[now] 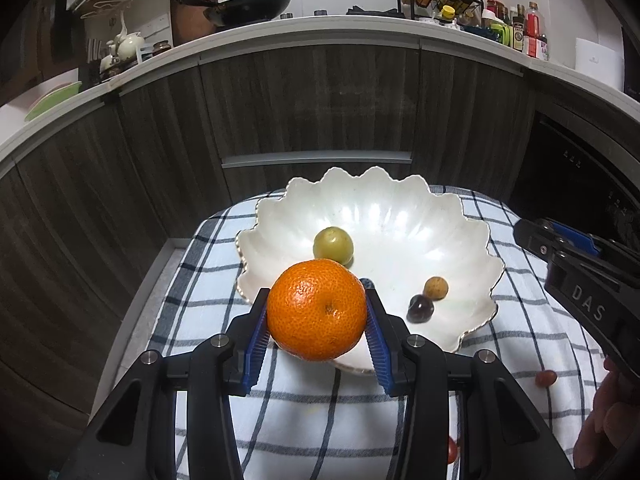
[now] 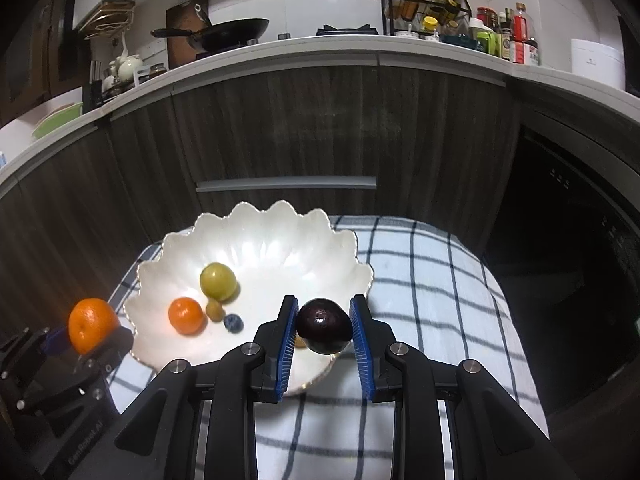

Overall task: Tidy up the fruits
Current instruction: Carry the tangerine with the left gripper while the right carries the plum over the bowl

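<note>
Left gripper (image 1: 317,316): jaws part-open, blue ribbed pads pressed on either side of a mandarin orange (image 1: 317,310). Grip sits across the widest part of the fruit, stem dimple facing the camera. The mandarin is off the cloth, just over the near-left rim of the bowl.

Handling, as a judgement: the mandarin looks light, with loose, slightly yielding peel; its pebbled skin should grip well against ribbed pads. Hold at the equator, as now; squeeze harder and the peel may dent.

Right gripper (image 2: 324,326): jaws close together, clamped on a dark plum (image 2: 324,326), also off the cloth, above the near rim of the bowl. The skin is glossy, likely slippery and easily bruised; a hold across the middle with modest force suits it.

Pose: both grippers tilt downward toward the bowl, side by side, the left one left of the right. A bit of the person's hand (image 1: 608,432) shows behind the right gripper in the left view.

Beyond: white scalloped bowl (image 2: 344,256) on a blue-checked cloth (image 2: 432,272). Inside it lie a green round fruit (image 2: 218,282), a small orange (image 2: 186,315), a small brownish fruit (image 2: 215,310) and a blueberry (image 2: 233,323), all clustered left of centre. Two small red fruits (image 1: 546,378) lie loose on the cloth.

Farthest: dark cabinet fronts, counter with a wok (image 2: 236,32).
</note>
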The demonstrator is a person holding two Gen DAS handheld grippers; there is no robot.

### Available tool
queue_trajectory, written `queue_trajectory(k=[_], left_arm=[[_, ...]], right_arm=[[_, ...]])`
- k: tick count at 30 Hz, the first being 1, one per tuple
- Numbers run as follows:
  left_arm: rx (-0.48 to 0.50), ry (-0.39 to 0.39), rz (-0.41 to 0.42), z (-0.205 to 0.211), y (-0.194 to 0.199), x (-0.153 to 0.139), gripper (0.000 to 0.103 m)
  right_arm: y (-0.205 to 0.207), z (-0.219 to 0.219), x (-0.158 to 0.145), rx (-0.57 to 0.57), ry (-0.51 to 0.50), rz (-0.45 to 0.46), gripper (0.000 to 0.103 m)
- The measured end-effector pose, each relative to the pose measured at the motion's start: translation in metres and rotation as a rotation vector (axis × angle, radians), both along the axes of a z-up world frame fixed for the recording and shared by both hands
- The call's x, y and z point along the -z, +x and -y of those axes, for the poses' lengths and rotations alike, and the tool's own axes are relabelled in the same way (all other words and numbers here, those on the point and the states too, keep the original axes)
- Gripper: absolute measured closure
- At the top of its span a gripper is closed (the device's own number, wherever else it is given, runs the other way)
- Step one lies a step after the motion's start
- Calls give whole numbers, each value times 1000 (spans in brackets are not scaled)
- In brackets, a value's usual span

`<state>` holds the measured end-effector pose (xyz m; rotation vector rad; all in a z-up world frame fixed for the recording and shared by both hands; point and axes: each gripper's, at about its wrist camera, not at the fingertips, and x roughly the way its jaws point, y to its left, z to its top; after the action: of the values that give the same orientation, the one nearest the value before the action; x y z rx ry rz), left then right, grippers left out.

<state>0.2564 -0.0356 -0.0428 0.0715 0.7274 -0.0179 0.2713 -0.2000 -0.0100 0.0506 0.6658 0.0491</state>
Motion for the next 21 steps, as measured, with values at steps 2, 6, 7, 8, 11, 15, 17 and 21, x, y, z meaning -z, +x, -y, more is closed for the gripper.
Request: queue_trajectory(k=[2, 6, 7, 8, 11, 15, 17, 21], left_arm=[[5, -7, -2, 1, 4, -1, 59], [17, -21, -4, 3, 12, 0, 59], [20, -27, -6, 3, 14, 0, 59], [21, -33, -9, 3, 17, 1, 59], [27, -50, -20, 4, 25, 3, 59], [33, -69, -37, 4, 35, 8, 59], [34, -77, -46, 4, 40, 11, 59], [37, -89, -61, 3, 47, 17, 59]], right_arm=[[6, -1, -2, -5, -3, 4, 75], [17, -1, -3, -15, -1, 1, 75], [19, -1, -3, -17, 0, -1, 75], [22, 0, -2, -20, 1, -3, 75], [30, -1, -1, -29, 0, -12, 75], [39, -2, 1, -43, -5, -21, 75], [44, -4, 3, -47, -7, -26, 75], [52, -5, 7, -56, -6, -37, 75]])
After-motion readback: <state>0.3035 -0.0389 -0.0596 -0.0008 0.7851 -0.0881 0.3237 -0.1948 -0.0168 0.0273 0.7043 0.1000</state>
